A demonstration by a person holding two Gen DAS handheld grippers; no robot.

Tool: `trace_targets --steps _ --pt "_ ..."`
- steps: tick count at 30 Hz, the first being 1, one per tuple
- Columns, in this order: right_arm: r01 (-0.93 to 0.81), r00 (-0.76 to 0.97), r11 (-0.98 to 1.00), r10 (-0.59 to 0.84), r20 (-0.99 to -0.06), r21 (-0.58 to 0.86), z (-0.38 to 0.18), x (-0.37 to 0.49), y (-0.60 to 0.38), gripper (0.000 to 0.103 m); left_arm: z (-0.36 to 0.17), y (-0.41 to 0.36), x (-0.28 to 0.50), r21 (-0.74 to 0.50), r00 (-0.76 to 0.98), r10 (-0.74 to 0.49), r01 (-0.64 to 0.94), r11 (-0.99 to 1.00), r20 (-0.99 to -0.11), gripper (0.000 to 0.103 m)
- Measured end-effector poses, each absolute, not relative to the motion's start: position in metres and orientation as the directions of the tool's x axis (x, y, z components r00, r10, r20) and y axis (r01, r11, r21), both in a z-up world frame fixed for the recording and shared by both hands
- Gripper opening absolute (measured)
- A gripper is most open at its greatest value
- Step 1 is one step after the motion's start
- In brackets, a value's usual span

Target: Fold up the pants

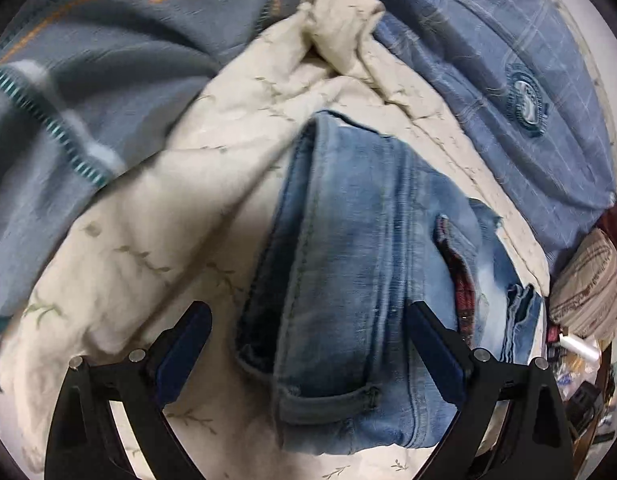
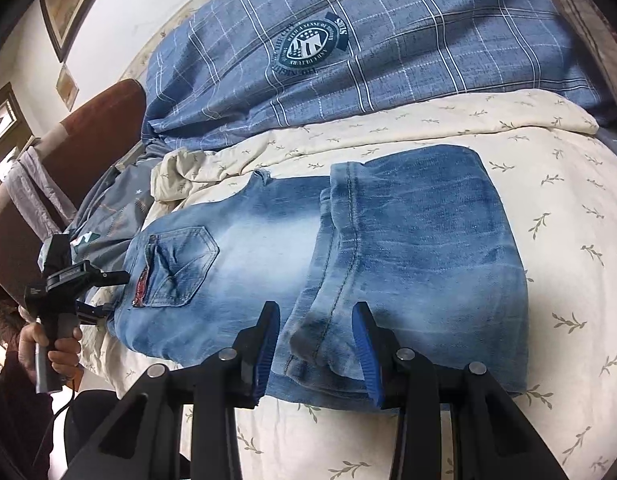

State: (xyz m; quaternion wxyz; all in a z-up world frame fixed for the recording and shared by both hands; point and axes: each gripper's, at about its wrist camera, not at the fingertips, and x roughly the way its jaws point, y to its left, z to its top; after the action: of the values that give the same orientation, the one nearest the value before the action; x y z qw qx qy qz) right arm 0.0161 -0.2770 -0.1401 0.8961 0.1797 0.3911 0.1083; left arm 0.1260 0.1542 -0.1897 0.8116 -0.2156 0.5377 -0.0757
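Note:
Light blue jeans (image 2: 388,248) lie on a cream leaf-print sheet (image 2: 556,208), folded over so the leg hems lie on top near the front edge. A back pocket (image 2: 180,268) shows at the left, waist end. My right gripper (image 2: 318,320) is open, its blue pads on either side of the leg hem, not closed on it. My left gripper (image 1: 308,320) is open over the waist end of the jeans (image 1: 348,260); it also shows in the right wrist view (image 2: 100,296), at the jeans' left edge.
A blue plaid cover with a round crest (image 2: 308,44) lies behind the jeans. A grey blanket with orange stitching (image 1: 88,80) is bunched at the left. A brown headboard (image 2: 88,152) stands at the far left. Clutter sits beyond the bed edge (image 1: 580,352).

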Motion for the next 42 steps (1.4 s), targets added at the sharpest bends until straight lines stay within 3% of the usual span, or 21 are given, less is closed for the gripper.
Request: trace_targets --steps 7,10,14,18,19,21,23,28,34,36,38,42 --pt "-0.058 0.667 0.915 0.333 -0.667 0.4 -0.141 0.018 -0.274 0.041 -0.19 0.15 0.129 -0.412 0.428 -0.339 -0.087 0.907 -0.838 0.064" --pt "-0.052 0.668 0.915 0.329 -0.667 0.399 -0.141 0.018 -0.275 0.041 -0.193 0.154 0.129 -0.428 0.427 -0.354 -0.087 0.9 -0.832 0.065" --pt "-0.041 0.664 0.915 0.325 -0.673 0.401 -0.143 0.019 -0.277 0.041 -0.194 0.151 0.136 -0.45 0.416 -0.378 -0.088 0.889 -0.827 0.083" --pt "-0.036 0.664 0.918 0.317 -0.677 0.395 -0.143 0.02 -0.277 0.041 -0.19 0.141 0.138 -0.395 0.424 -0.327 -0.082 0.915 -0.845 0.083" --pt "-0.034 0.665 0.918 0.317 -0.677 0.396 -0.143 0.019 -0.278 0.041 -0.188 0.139 0.137 -0.384 0.432 -0.317 -0.076 0.92 -0.844 0.077" --pt "-0.029 0.67 0.917 0.314 -0.673 0.398 -0.143 0.019 -0.28 0.041 -0.183 0.137 0.135 -0.37 0.453 -0.305 -0.06 0.927 -0.838 0.054" --pt "-0.025 0.669 0.914 0.316 -0.673 0.404 -0.144 0.019 -0.281 0.041 -0.177 0.133 0.133 -0.358 0.473 -0.297 -0.043 0.933 -0.829 0.041" --pt "-0.015 0.665 0.909 0.32 -0.674 0.417 -0.145 0.02 -0.283 0.041 -0.158 0.12 0.132 -0.362 0.495 -0.32 0.012 0.932 -0.808 0.033" --pt "-0.01 0.666 0.909 0.316 -0.676 0.416 -0.145 0.019 -0.282 0.041 -0.15 0.116 0.141 -0.347 0.491 -0.316 0.029 0.937 -0.812 0.034" --pt "-0.009 0.667 0.909 0.316 -0.675 0.417 -0.145 0.018 -0.282 0.041 -0.157 0.123 0.144 -0.351 0.481 -0.302 -0.012 0.936 -0.823 0.041" --pt "-0.008 0.667 0.91 0.314 -0.676 0.415 -0.145 0.019 -0.283 0.041 -0.168 0.129 0.147 -0.331 0.467 -0.263 -0.067 0.941 -0.844 0.067" --pt "-0.008 0.664 0.91 0.315 -0.679 0.415 -0.146 0.02 -0.283 0.041 -0.183 0.135 0.146 -0.35 0.457 -0.262 -0.119 0.929 -0.85 0.075"
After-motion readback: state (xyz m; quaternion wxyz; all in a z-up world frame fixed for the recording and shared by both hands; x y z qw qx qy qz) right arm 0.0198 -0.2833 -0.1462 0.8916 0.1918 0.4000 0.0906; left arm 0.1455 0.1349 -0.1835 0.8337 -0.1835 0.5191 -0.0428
